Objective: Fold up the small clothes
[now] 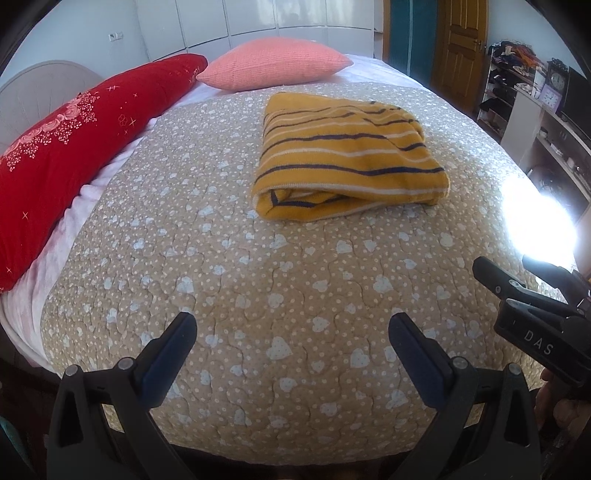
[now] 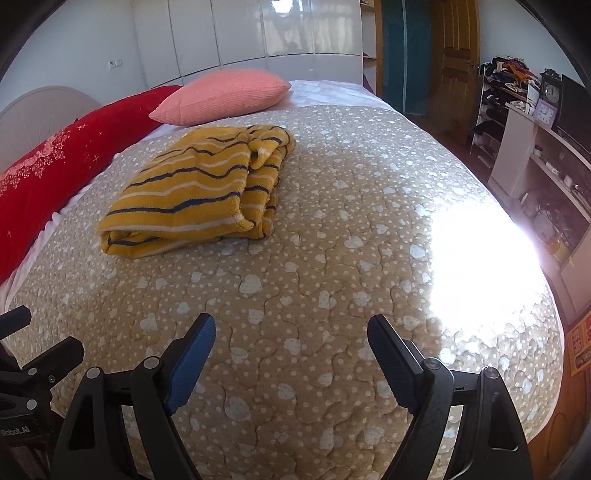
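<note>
A small yellow garment with dark and white stripes (image 1: 343, 155) lies folded into a thick rectangle on the beige heart-patterned quilt (image 1: 258, 280). It also shows in the right wrist view (image 2: 199, 192), left of centre. My left gripper (image 1: 291, 328) is open and empty, held over the quilt's near part, well short of the garment. My right gripper (image 2: 291, 332) is open and empty too, near the front of the bed. The right gripper also shows at the right edge of the left wrist view (image 1: 517, 273). The left gripper (image 2: 33, 336) shows at the lower left edge of the right wrist view.
A red embroidered pillow (image 1: 74, 140) and a pink pillow (image 1: 273, 66) lie at the left and far end of the bed. A white wardrobe (image 2: 240, 33), a wooden door (image 1: 458, 48) and cluttered shelves (image 2: 535, 155) stand beyond. Bright sunlight glares on the quilt (image 2: 480, 266).
</note>
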Tool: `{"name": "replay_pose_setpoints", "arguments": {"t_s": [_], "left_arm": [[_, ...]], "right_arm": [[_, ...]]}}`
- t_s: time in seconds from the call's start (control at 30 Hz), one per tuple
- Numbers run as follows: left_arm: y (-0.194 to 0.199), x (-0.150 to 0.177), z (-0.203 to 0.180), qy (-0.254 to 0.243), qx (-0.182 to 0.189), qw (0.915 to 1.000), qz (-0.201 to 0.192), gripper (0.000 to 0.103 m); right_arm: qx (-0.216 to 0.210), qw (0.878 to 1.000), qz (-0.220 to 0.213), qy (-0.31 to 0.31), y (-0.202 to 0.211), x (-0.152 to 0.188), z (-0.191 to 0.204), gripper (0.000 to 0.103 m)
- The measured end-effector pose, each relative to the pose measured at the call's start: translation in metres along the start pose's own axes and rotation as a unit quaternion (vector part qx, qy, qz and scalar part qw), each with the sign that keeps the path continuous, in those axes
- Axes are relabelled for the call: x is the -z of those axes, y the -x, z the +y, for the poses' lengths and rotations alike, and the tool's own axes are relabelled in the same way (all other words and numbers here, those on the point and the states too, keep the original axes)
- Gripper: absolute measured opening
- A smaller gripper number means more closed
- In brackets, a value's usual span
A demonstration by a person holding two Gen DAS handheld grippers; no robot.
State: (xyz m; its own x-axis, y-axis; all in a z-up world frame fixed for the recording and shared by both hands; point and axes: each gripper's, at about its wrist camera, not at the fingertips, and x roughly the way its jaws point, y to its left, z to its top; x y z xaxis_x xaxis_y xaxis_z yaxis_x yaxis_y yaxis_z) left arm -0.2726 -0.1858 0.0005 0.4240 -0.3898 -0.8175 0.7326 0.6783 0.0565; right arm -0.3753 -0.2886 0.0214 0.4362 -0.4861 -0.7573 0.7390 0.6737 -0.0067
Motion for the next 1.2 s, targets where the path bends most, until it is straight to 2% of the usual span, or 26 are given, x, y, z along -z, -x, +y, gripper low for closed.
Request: {"name": "replay_pose_setpoints", "arguments": {"t_s": [0.57,1.2], "left_arm": [[-0.005,0.005,0.009,0.017,0.02,0.9995,0.016,0.103],[-0.004,0.009,0.007,0.019,0.034,0.9989,0.026,0.103]], "right_arm": [[-0.004,1.0,0.002,0.021,0.005,0.0,0.02,0.089],[-0.009,1.0,-0.002,0.024,0.009,0.001,0.022,0.089]]}}
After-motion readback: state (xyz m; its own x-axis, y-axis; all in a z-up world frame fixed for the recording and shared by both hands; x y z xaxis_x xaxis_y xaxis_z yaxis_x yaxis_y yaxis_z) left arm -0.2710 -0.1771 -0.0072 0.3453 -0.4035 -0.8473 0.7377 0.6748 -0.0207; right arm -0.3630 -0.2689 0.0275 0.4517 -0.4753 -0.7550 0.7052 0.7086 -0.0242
